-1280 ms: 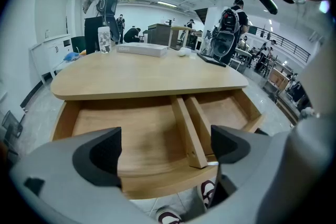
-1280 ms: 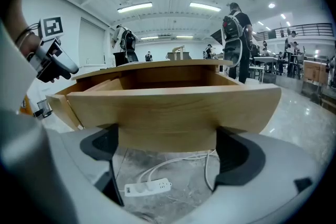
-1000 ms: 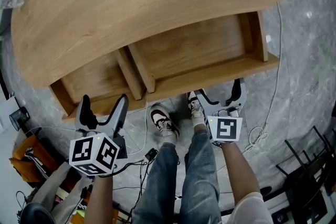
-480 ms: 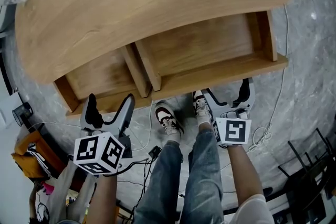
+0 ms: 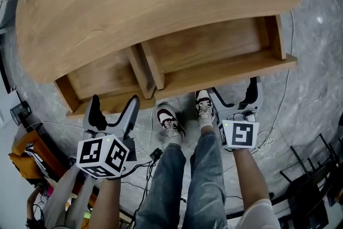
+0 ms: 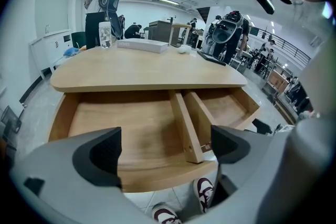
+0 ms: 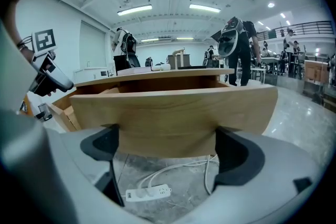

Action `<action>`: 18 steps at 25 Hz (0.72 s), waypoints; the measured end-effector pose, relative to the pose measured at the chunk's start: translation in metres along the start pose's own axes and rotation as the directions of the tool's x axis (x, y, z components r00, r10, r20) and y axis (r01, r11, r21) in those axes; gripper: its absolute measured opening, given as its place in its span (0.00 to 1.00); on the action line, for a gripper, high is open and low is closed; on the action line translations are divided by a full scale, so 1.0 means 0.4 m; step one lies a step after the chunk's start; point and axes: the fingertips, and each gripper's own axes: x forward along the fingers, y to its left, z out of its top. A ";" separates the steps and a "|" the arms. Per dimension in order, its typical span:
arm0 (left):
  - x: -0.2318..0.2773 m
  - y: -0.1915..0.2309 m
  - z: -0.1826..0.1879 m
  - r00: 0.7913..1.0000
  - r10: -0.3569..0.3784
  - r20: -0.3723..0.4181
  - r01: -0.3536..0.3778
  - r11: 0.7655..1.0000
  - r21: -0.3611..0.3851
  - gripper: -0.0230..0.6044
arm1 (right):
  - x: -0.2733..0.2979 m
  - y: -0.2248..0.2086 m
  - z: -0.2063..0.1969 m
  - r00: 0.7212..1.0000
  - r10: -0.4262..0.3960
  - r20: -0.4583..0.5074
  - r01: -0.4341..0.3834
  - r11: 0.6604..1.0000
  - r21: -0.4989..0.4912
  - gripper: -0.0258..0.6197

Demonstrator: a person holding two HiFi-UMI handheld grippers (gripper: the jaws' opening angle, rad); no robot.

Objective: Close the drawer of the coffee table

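Jaws spread and empty, the left gripper (image 5: 114,107) faces the left drawer (image 5: 102,80) and the right gripper (image 5: 235,95) the right drawer (image 5: 214,45) — likely squared up to push.

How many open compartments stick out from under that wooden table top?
2: the left wooden compartment, ahead of the left gripper, and the right wooden compartment, ahead of the right gripper.

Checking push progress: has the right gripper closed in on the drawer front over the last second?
No. Against the drawer front, the right gripper sits just as near as before; only the view shifted.
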 end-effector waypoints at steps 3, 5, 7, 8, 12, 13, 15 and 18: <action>0.001 0.003 0.001 1.000 0.001 0.003 -0.001 1.000 -0.006 0.88 | 0.000 0.000 0.002 1.000 -0.002 -0.008 0.002 1.000 0.001 0.94; 0.002 0.006 -0.001 1.000 0.002 0.002 -0.002 1.000 -0.008 0.88 | 0.005 0.000 0.006 1.000 -0.005 -0.010 0.005 1.000 0.002 0.94; 0.002 0.009 -0.004 1.000 0.004 -0.001 -0.004 1.000 -0.012 0.88 | 0.014 -0.001 0.012 1.000 -0.008 -0.008 0.008 1.000 0.001 0.94; 0.003 0.010 -0.006 1.000 0.005 -0.004 -0.005 1.000 -0.016 0.88 | 0.021 -0.002 0.016 1.000 -0.008 -0.006 0.008 1.000 0.000 0.94; 0.009 0.011 -0.011 1.000 0.001 -0.010 -0.002 1.000 -0.030 0.88 | 0.047 -0.006 0.027 1.000 -0.011 0.000 0.011 1.000 -0.005 0.93; 0.011 0.008 -0.011 1.000 -0.002 -0.010 0.002 1.000 -0.031 0.88 | 0.052 -0.007 0.030 1.000 -0.012 0.000 0.012 1.000 -0.005 0.93; 0.013 0.004 -0.009 1.000 -0.007 -0.008 0.007 0.999 -0.034 0.88 | 0.061 -0.008 0.036 1.000 -0.014 -0.002 0.014 1.000 -0.004 0.93; 0.015 0.002 -0.005 1.000 -0.009 -0.002 0.008 0.999 -0.047 0.88 | 0.072 -0.010 0.043 1.000 -0.015 -0.005 0.015 1.000 -0.003 0.93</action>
